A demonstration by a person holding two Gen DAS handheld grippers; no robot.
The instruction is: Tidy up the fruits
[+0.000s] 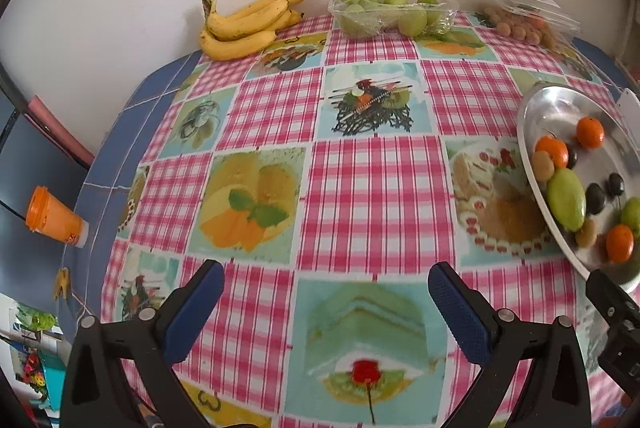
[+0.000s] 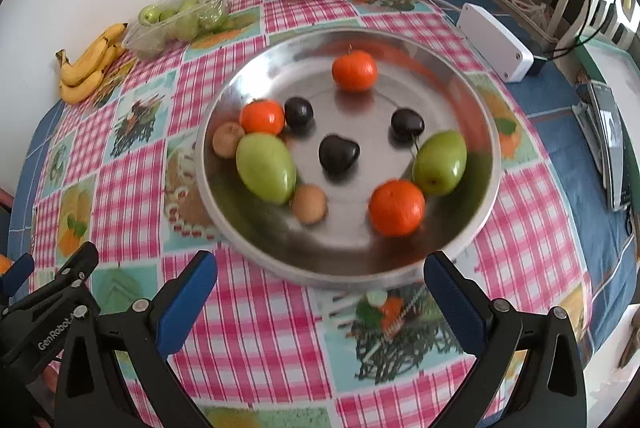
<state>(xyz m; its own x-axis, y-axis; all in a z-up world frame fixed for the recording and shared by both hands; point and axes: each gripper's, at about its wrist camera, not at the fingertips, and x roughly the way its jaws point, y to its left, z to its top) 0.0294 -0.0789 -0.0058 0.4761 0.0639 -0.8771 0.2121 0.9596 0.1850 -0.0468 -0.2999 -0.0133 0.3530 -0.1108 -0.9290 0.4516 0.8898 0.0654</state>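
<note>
Two grippers were held over a checked tablecloth (image 2: 256,340) — a metal tray (image 2: 472,240) of mixed fruit was seen near the right gripper (image 2: 320,276), its jaws spread wide and empty; the left gripper (image 1: 324,280) was likewise parted, gripping nothing.

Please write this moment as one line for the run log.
left gripper: open, empty | right gripper: open, empty | tray: mixed fruit | bananas: by wall

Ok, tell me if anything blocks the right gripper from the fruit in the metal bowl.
Nothing visible does. The right gripper is open and empty, with only bare tablecloth before the metal bowl's near rim.
</note>
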